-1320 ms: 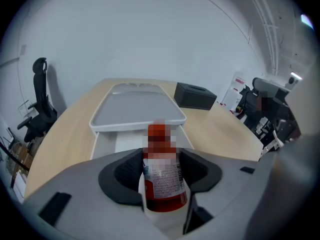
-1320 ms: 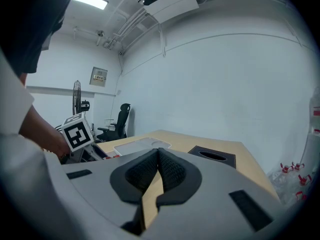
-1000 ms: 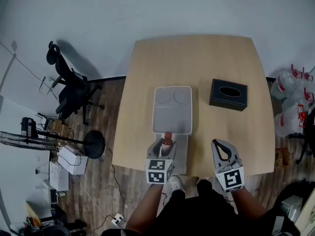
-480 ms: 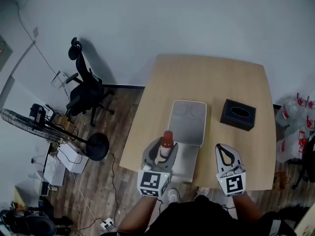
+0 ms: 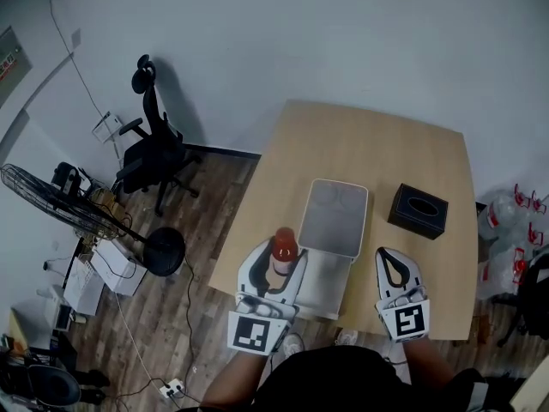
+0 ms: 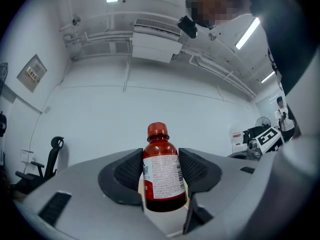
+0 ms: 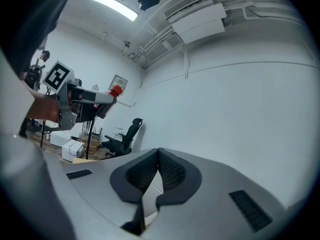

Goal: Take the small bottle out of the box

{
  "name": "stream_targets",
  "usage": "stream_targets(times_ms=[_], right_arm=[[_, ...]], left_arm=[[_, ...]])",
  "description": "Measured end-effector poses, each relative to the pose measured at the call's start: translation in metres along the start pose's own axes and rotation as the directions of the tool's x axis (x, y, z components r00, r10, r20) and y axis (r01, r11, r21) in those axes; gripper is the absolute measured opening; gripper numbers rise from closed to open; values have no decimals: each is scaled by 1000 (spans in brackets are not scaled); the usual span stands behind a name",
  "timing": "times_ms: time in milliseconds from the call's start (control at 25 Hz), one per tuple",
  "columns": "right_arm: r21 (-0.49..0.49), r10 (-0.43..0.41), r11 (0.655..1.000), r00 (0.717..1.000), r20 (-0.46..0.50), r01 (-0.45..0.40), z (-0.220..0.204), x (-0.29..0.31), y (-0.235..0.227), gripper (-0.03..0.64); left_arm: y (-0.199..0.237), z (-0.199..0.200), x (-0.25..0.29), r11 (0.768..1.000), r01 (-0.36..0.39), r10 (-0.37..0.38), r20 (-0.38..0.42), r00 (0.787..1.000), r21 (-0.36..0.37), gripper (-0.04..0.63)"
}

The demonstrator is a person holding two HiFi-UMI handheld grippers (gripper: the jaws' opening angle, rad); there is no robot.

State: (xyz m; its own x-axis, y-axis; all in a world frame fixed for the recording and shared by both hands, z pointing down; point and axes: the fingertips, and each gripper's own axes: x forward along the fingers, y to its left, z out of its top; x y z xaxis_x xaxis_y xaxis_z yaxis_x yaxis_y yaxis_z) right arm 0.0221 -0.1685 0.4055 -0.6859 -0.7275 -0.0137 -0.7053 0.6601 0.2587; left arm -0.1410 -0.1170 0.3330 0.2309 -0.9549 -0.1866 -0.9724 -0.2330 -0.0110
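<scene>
A small dark-red bottle [image 5: 284, 251] with a red cap and a white label stands upright between the jaws of my left gripper [image 5: 280, 257], which is shut on it. In the left gripper view the bottle [image 6: 162, 171] fills the gap of that left gripper [image 6: 161, 170], raised high with only the wall behind it. The white box [image 5: 333, 220] lies open on the wooden table [image 5: 377, 144], with its lid [image 5: 322, 286] lying flat in front. My right gripper [image 5: 395, 266] is at the table's near edge, shut and empty; in its own view this right gripper [image 7: 158, 170] has its pads touching.
A black tissue box [image 5: 420, 210] sits on the table to the right of the white box. A black office chair [image 5: 153, 148], a standing fan [image 5: 51, 200] and white cases are on the wooden floor at the left. Water jugs [image 5: 525, 209] stand at the right.
My left gripper has lifted the bottle up and left, away from the box's lid toward the table's left edge. The head view has shifted. The right gripper has stayed put.
</scene>
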Motion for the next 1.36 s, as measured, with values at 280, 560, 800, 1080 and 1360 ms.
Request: stream_targets(times_ms=[280,560,800,1080,1360], right_arm=[[2,-15,1000,1000,0,15,13,11,4,12],[-35,-84,996,995,55,86,32,13,1,11],[-22,-100,994,991,89,103,43,12,2,11],[4,-112,994,989,97,112,48,9,3,11],[-10,-94,995,990,107,96,50,4,5,11]], left_arm=[[8,2,-12,999,0,-1,30,1000,39,238],[10,-4,-15,999,-11,11,-15,1000,35,239],[6,-6,-15,1000,5,-5,-20,1000,-10,239],[6,-14,-19,999,2,-3,-41,999,-38,241],[3,-24,-25,998,0,-4,-71,998,-58,241]])
